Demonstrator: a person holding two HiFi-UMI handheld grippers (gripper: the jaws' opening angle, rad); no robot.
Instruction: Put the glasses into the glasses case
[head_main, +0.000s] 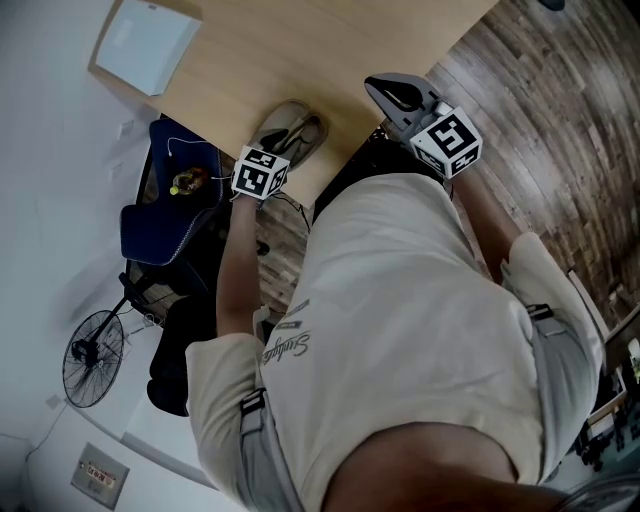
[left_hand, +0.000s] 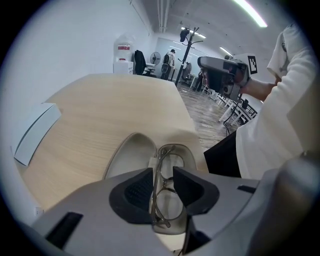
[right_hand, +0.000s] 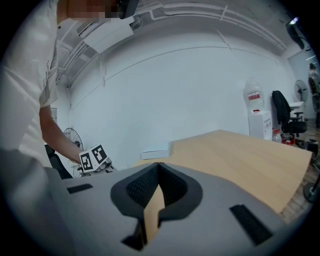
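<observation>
The open grey glasses case (left_hand: 131, 152) lies on the wooden table (left_hand: 110, 105) near its front edge. The clear-framed glasses (left_hand: 161, 189) rest folded in the case's right half. My left gripper (left_hand: 163, 172) points steeply down over them and stands open; the frame runs between the pads without being pressed. In the head view the case (head_main: 290, 128) shows just beyond the left gripper (head_main: 276, 152). My right gripper (head_main: 374, 86) hovers at the table's edge to the right, apart from the case, shut and empty, jaw tips meeting (right_hand: 159, 167).
A white flat box (head_main: 147, 42) lies at the table's far left corner. Below the table's left edge are a dark blue chair (head_main: 165, 215) and a floor fan (head_main: 93, 357). Wooden floor (head_main: 560, 130) lies to the right.
</observation>
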